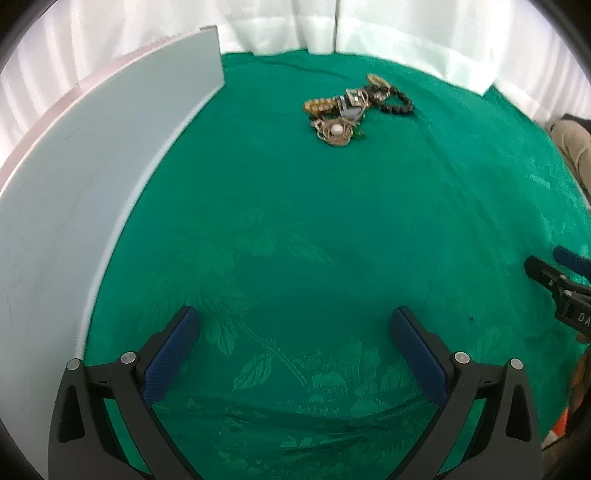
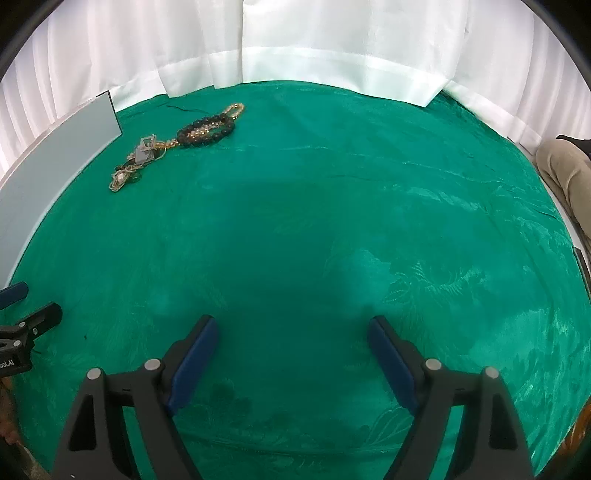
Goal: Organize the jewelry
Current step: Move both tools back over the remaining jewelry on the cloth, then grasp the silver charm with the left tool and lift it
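Left gripper (image 1: 295, 332) jaws spread wide, nothing between the blue pads (image 1: 173, 354), hovering over the green patterned cloth (image 1: 295, 229). Right gripper (image 2: 291, 332) same: spread apart, nothing held, over bare cloth

Jewelry is one tangled pile (image 1: 354, 110) on the cloth, toward the far side, well apart from both grippers. From the left wrist view it sits ahead and slightly right; from the right wrist view the pile (image 2: 177, 147) is far left, near the pale grey board (image 2: 55, 155)

Pile contents:
- dark round-bead bracelet (image 2: 207, 130), closed loop, at the far end of the pile
- light gold-toned bead strand (image 2: 234, 110) poking out beyond it
- small grey rectangular piece (image 1: 351, 107) mid-pile, exact type can't tell
- chunky amber/gold beads (image 1: 319, 105) on the left end in the left wrist view
- thin tan chain bunched into a nest with a white pearl (image 1: 337, 130) in the centre, at the near end
- small green bit (image 1: 360, 136) just beside the pearl nest

Pieces overlap and touch; can't tell which strands are interlinked

Grey board (image 1: 92, 184) stands along the left edge of the cloth, white curtain (image 1: 406, 33) behind. Each gripper's tip shows at the edge of the other's view
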